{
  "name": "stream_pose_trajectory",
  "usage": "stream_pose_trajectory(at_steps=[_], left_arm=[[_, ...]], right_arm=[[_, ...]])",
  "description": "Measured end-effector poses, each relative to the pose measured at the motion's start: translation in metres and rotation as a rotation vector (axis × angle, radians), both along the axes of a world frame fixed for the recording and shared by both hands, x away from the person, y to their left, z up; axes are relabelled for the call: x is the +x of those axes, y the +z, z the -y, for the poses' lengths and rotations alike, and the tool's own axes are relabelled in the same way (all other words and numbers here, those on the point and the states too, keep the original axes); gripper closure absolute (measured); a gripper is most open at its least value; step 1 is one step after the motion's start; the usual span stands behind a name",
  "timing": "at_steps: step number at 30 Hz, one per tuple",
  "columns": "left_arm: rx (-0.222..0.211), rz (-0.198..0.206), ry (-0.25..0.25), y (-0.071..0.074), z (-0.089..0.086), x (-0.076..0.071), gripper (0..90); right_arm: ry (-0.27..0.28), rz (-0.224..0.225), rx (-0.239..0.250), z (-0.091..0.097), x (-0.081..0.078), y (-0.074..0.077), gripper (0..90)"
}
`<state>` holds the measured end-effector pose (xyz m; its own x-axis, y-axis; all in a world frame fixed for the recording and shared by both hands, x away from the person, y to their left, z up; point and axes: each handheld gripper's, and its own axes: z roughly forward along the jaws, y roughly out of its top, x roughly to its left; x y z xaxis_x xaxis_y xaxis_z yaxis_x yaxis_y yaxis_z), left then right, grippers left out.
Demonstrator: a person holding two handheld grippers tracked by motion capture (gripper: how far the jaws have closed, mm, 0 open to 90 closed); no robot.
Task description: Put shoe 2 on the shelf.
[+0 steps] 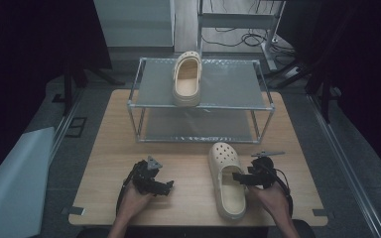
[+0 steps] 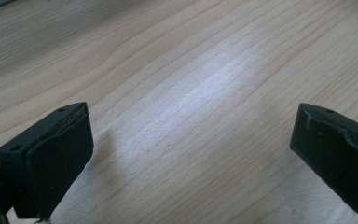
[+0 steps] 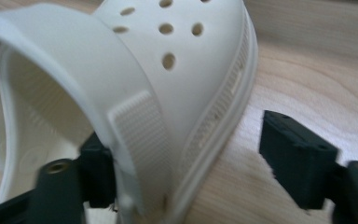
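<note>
A cream clog (image 1: 226, 196) lies on the wooden table (image 1: 109, 148), toe toward the rack. My right gripper (image 1: 240, 179) reaches its right side wall from the right. In the right gripper view the clog (image 3: 168, 60) has one jaw inside against the wall, while the other stands outside with a gap to the sole edge, so the gripper (image 3: 196, 154) is open around the wall. A second cream clog (image 1: 187, 79) sits on the rack's top shelf. My left gripper (image 1: 164, 185) rests on the table at the near left, open (image 2: 191, 154) over bare wood.
A metal two-shelf rack (image 1: 228, 84) stands at the back middle of the table. A pale sheet (image 1: 10, 183) lies on the floor to the left, and cables (image 1: 248, 37) trail behind the rack. Bare wood lies between the two hands.
</note>
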<state>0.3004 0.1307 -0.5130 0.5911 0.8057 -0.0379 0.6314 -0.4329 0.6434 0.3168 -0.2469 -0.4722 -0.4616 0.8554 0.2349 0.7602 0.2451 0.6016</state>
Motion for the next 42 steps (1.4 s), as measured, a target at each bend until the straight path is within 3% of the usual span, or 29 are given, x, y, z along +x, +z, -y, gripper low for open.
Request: stream_pose_trajectory(at_steps=[5,9,15,19,27,33,42], left_arm=[[0.008,0.009,0.015,-0.002,0.0,0.0,0.0],[0.012,0.008,0.008,-0.003,0.0,0.0,0.0],[0.01,0.005,0.004,-0.005,0.001,0.0,0.0],[0.008,0.004,0.001,-0.004,0.001,0.0,0.0],[0.0,0.005,-0.002,-0.003,-0.001,0.0,0.0],[-0.003,0.003,-0.002,-0.003,-0.002,0.0,0.0],[-0.007,-0.003,-0.008,-0.004,-0.002,0.001,0.0]], right_arm=[[-0.001,0.008,-0.051,-0.013,0.003,0.002,50.4],[-0.023,0.05,-0.111,-0.018,0.003,0.005,60.9],[-0.042,0.076,-0.153,-0.011,0.006,0.007,72.4],[-0.045,0.046,-0.096,0.0,0.012,0.008,74.3],[-0.087,-0.033,0.078,0.025,0.021,0.004,76.7],[-0.103,-0.115,0.257,0.044,0.025,-0.001,77.8],[-0.097,-0.126,0.329,0.056,0.023,0.008,77.6]])
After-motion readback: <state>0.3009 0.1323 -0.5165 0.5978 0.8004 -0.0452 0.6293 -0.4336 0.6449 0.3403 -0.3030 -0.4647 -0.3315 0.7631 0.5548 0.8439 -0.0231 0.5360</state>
